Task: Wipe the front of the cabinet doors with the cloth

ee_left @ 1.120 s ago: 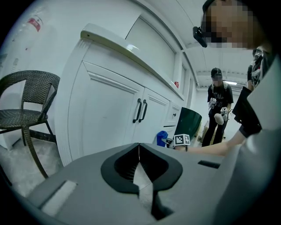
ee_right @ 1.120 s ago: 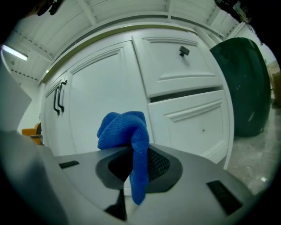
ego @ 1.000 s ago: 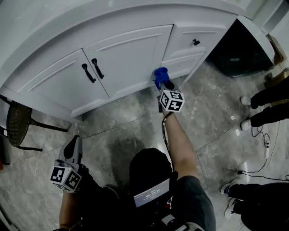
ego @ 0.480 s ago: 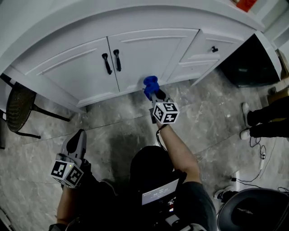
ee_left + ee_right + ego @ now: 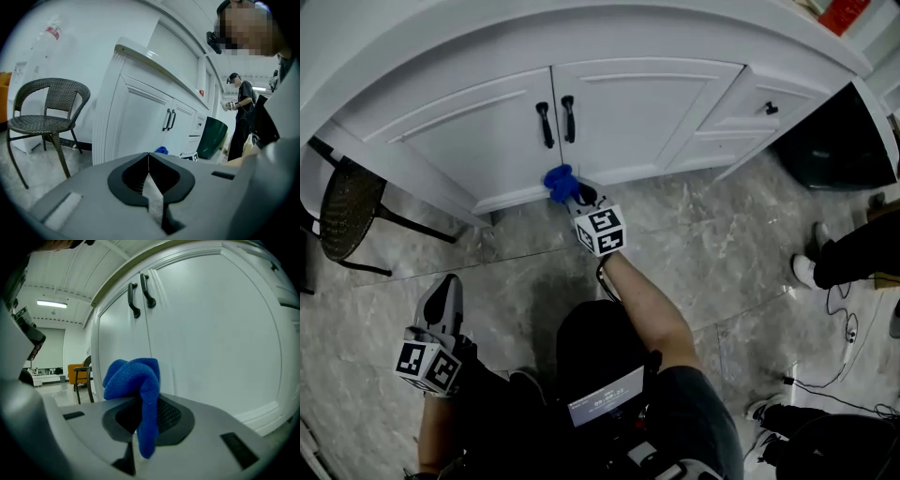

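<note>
The cloth (image 5: 559, 182) is bright blue and fuzzy, bunched into a small wad. It is clamped between the jaws of the right gripper (image 5: 140, 416), with a lump bulging above them and a narrow tail hanging down through the gap. It sits low against the cabinet doors (image 5: 637, 112), by the seam where the two meet. Both doors are white, panelled and closed. Two black vertical handles (image 5: 546, 125) flank the seam, well above the cloth.

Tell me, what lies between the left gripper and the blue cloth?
Nothing but bare marble floor between left gripper and cloth, seen in the head view.
</note>
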The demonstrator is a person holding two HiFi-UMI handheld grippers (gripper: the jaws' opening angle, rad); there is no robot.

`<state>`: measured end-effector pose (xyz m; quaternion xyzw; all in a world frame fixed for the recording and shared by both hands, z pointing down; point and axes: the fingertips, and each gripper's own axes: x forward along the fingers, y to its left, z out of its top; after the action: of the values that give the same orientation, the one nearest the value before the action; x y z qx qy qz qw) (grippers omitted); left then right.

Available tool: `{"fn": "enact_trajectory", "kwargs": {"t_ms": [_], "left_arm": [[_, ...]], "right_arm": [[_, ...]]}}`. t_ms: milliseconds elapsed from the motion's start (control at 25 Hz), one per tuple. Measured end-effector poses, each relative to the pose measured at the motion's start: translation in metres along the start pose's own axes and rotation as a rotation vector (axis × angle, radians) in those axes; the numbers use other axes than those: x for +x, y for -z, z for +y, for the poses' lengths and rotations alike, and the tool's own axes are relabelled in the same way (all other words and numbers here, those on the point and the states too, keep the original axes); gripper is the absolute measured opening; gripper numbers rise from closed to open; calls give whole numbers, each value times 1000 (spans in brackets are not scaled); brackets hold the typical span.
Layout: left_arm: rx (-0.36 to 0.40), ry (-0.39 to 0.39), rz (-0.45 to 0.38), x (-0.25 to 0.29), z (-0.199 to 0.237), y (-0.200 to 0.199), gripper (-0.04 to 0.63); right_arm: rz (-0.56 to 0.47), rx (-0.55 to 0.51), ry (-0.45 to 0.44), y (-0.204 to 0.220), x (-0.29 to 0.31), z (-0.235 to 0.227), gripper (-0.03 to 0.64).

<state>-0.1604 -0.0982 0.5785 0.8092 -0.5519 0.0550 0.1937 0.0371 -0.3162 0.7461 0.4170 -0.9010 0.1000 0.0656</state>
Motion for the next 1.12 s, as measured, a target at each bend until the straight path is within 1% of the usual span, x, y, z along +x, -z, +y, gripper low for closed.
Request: {"fn": "enact_trajectory", "kwargs": {"t_ms": [120, 240, 360, 480, 600, 720, 840, 960, 1040, 1120], "left_arm": [[-20, -15, 14, -3, 4, 7, 3], [-20, 1, 25, 4, -3, 8, 3], [5, 38, 31, 14, -17, 8, 3], [45, 82, 41, 26, -33, 10, 3], [59, 115, 63, 35, -49, 10, 3], [68, 134, 75, 40, -57, 13, 3], [80, 145, 80, 45, -62, 15, 3], [125, 160, 73, 48, -71, 13, 3], [138, 170, 75, 49, -77, 11, 3], [127, 172, 81, 49, -81, 11, 3]], "right_arm": [[-7, 12, 33, 4, -4, -13, 49], [-11, 34, 90, 7, -20, -37, 49], [-20, 70, 173, 10, -43, -73, 49], [-27, 101, 273, 12, -74, -120, 49], [-35, 120, 368, 11, -108, -165, 49], [-33, 121, 434, 8, -137, -199, 49], [-29, 120, 486, 5, -159, -225, 49], [-7, 114, 527, 3, -172, -242, 49], [-12, 127, 534, 0, -175, -244, 49], [-33, 151, 524, -2, -174, -239, 49]]}}
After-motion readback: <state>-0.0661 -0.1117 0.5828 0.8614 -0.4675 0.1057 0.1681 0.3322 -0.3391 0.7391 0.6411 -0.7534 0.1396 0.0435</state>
